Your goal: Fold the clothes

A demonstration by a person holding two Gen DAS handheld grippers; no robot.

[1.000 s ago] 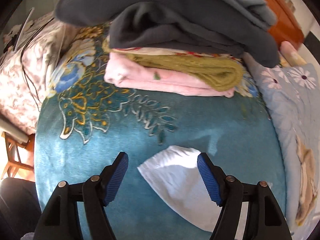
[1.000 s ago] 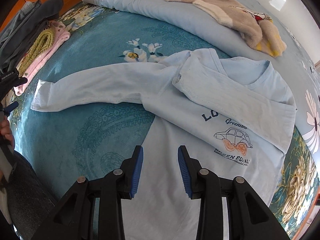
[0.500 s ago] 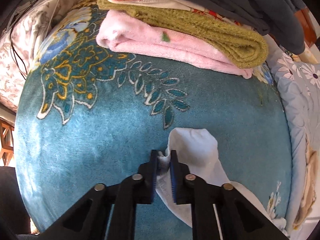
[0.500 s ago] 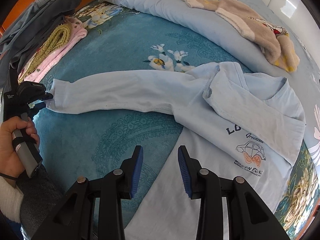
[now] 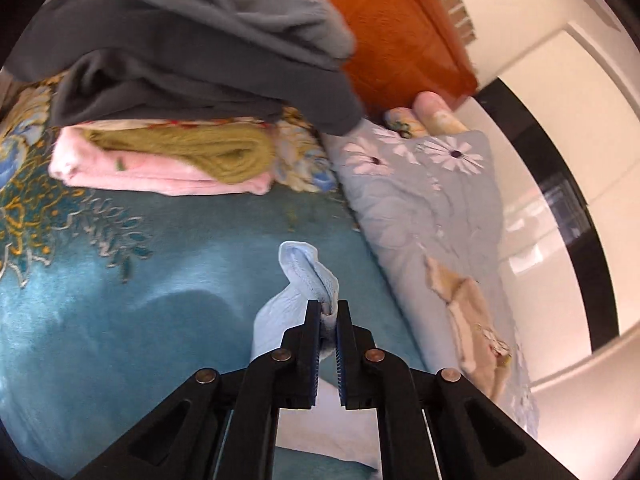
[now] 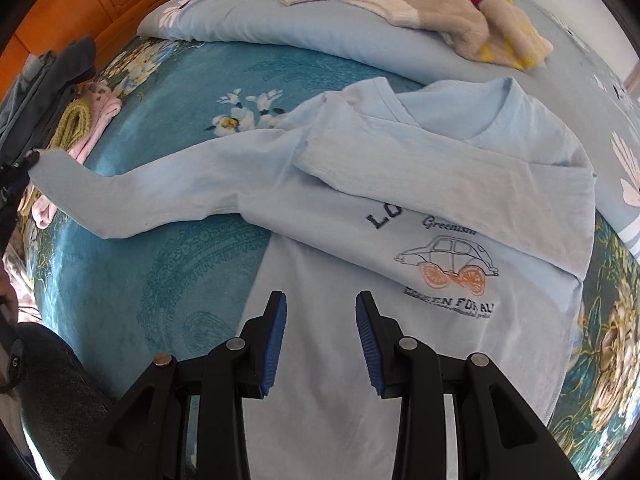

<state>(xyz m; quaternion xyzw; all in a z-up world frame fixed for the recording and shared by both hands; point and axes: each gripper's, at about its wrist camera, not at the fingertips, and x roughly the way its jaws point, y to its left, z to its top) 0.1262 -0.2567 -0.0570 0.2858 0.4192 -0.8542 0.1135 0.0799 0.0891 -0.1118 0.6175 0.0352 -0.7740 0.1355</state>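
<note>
A light blue long-sleeved shirt [image 6: 400, 216] with a car print lies face up on the teal blanket [image 6: 168, 272]. One sleeve is folded across its chest. The other sleeve [image 6: 132, 188] stretches left, its cuff lifted off the blanket. My left gripper [image 5: 329, 312] is shut on that cuff [image 5: 308, 276] and holds it raised. It shows at the far left edge in the right wrist view [image 6: 16, 172]. My right gripper [image 6: 321, 312] is open and empty, hovering over the shirt's lower body.
A stack of folded clothes [image 5: 180, 100], grey, olive and pink, lies beyond the left gripper and at the left in the right wrist view [image 6: 68, 120]. A pale blue floral quilt [image 6: 320, 24] with a beige garment [image 6: 448, 12] lies behind the shirt. An orange wooden headboard [image 5: 400, 36] stands behind.
My left gripper closed on the sleeve cuff and has lifted it off the blanket, turning to the right. My right gripper stayed open and moved slightly closer over the shirt.
</note>
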